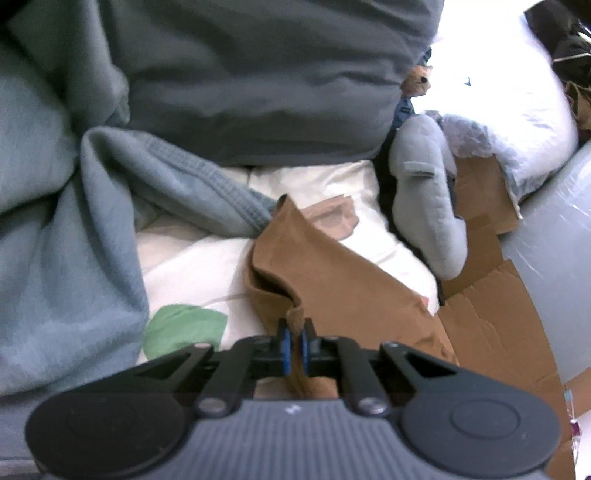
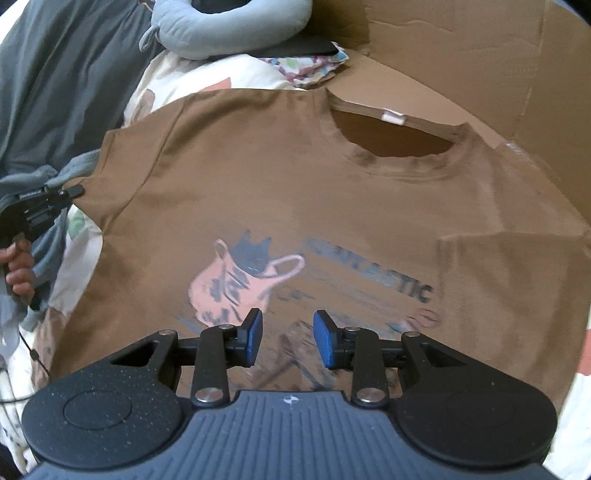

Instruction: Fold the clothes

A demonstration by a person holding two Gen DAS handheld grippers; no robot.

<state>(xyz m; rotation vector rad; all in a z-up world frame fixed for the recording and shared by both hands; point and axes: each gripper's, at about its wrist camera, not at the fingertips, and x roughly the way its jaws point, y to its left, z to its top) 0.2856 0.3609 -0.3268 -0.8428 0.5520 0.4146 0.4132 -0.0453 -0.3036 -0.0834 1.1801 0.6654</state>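
Left gripper (image 1: 294, 334): jaws pinched on brown T-shirt (image 2: 295, 206) sleeve edge. Right gripper (image 2: 288, 338): jaws parted, empty, above the shirt's print. Shirt lies on bed (image 1: 192, 266).

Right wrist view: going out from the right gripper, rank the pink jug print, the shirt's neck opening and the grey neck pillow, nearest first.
From the right gripper, open above the brown T-shirt:
1. Pink jug print, just ahead and a little left, on the shirt's chest.
2. Neck opening, farther up, to the right.
3. Grey neck pillow, farthest, at the top left beyond the shirt.
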